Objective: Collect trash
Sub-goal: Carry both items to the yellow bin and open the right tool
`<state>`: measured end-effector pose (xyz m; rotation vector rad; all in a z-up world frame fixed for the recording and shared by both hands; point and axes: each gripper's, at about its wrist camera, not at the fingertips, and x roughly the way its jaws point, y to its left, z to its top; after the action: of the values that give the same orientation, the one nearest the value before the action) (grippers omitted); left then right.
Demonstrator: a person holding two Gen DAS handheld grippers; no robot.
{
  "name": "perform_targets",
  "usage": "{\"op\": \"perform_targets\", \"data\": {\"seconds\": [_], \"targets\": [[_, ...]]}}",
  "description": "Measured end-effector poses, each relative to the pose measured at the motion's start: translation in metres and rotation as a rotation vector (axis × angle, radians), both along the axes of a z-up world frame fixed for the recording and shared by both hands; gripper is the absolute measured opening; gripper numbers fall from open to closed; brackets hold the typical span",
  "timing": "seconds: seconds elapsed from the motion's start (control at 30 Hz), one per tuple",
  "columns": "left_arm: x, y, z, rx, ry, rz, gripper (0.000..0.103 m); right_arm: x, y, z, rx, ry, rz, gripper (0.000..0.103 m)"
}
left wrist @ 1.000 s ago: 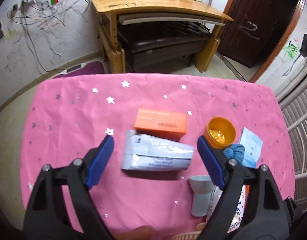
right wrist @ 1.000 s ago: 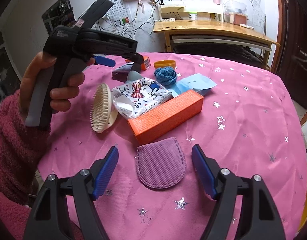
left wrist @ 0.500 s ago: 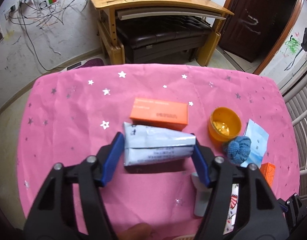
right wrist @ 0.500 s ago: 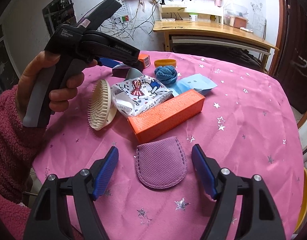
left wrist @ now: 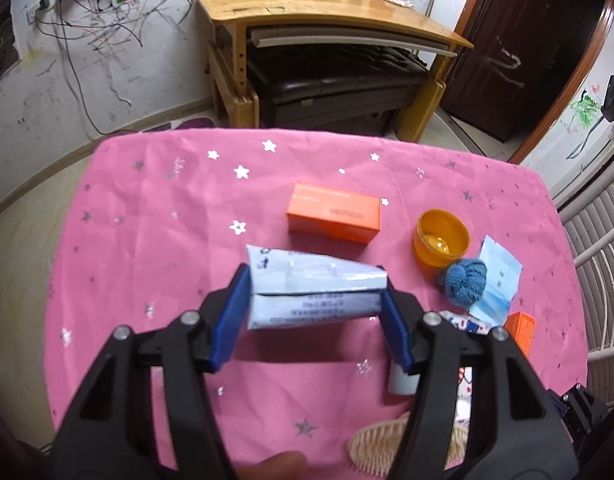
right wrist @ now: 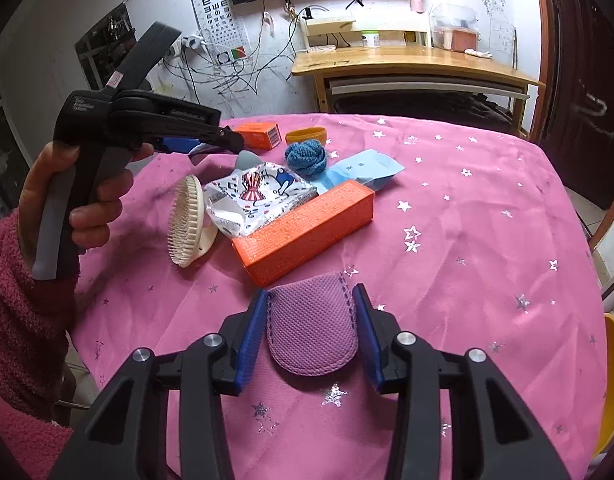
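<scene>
The left gripper (left wrist: 317, 304) has its blue pads pressed against the two ends of a pale blue-white tube (left wrist: 313, 288), partly closed, the tube spanning the gap with its long axis running from nine to three o'clock across the jaws. It looks lifted clear of the pink tablecloth (left wrist: 155, 216). The right gripper (right wrist: 311, 322) has just been closing, and its pads now sit against both sides of the purple mesh pouch (right wrist: 311, 326), which lies flat on the cloth, rounded end toward six o'clock.

Beyond the tube, at twelve o'clock, stands a small orange box (left wrist: 333, 218); at two o'clock sits an orange lid (left wrist: 441, 242). From the pouch, a long orange box (right wrist: 303, 230) lies just beside at twelve. Each hand already has its piece of trash; no bin shows.
</scene>
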<state>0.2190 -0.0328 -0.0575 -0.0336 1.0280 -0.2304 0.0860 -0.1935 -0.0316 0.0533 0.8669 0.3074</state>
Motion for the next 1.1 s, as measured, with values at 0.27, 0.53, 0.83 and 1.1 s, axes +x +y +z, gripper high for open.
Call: {"op": "perform_targets", "data": {"seconds": [0.27,0.53,0.83,1.1], "targets": [[-0.014,-0.005,0.024,-0.002,-0.047,0.002,0.058,-0.01,-0.02,0.013,0.04,-0.042,-0.036,0.038],[-0.034,-0.039,0.047,-0.002,-0.099,-0.05,0.058,-0.027,-0.059,0.027,0.07,-0.09,-0.11,0.038],[-0.05,-0.09,0.06,0.008,-0.125,-0.135,0.058,-0.046,-0.107,0.035,0.091,-0.126,-0.206,0.038],[-0.061,-0.137,0.063,0.016,-0.134,-0.212,0.058,-0.062,-0.147,0.037,0.095,-0.149,-0.287,0.038]]}}
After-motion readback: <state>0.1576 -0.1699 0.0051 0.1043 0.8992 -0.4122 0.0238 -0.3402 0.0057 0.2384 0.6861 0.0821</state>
